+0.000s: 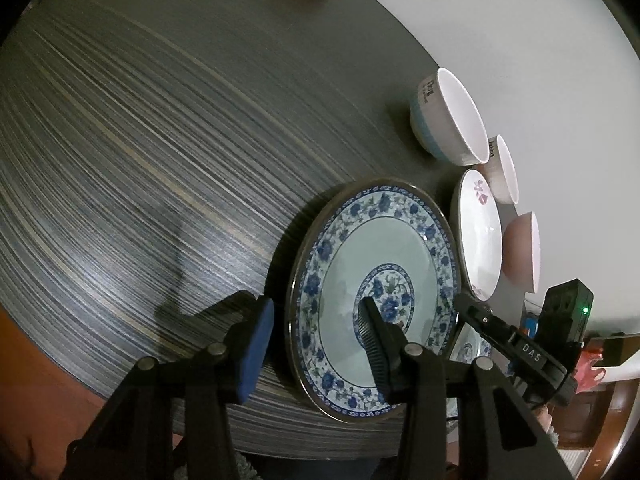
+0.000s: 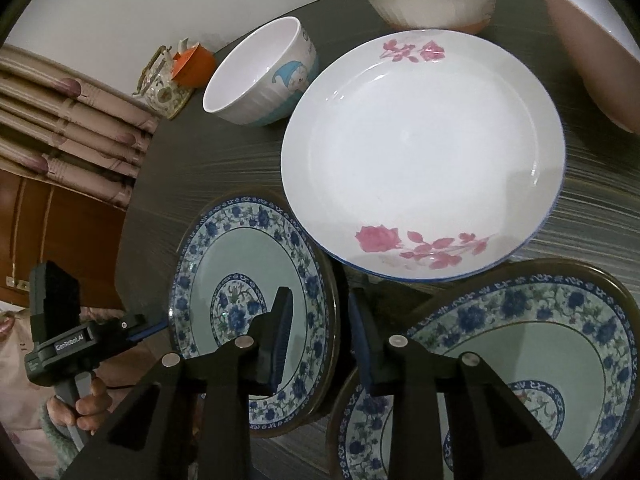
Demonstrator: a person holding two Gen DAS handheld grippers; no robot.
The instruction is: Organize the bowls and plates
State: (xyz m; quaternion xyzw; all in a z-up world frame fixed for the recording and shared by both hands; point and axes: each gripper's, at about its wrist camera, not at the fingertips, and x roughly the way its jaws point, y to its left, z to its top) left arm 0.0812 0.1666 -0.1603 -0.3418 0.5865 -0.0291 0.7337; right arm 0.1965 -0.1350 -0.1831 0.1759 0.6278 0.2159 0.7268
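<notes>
1. A dark striped table point(image 1: 140, 140) stands against a pale wall.
2. The blue plate point(image 1: 360, 240) sits at the table's near edge, just beside the rose plate point(image 2: 420, 140).
3. The left gripper point(image 1: 316, 312) clamps one rim.
4. The right gripper point(image 2: 320, 294) straddles the opposite rim with its jaws narrow; I cannot tell whether they are pressing.

The second blue-patterned plate point(image 2: 540, 360) is cut off by the frame's lower edge.

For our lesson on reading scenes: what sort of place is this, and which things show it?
Probably a home dining area: a dark wood-grain table set with a blue floral plate, a rose-patterned plate and a cartoon bowl, with a decorated teapot beside.
</notes>
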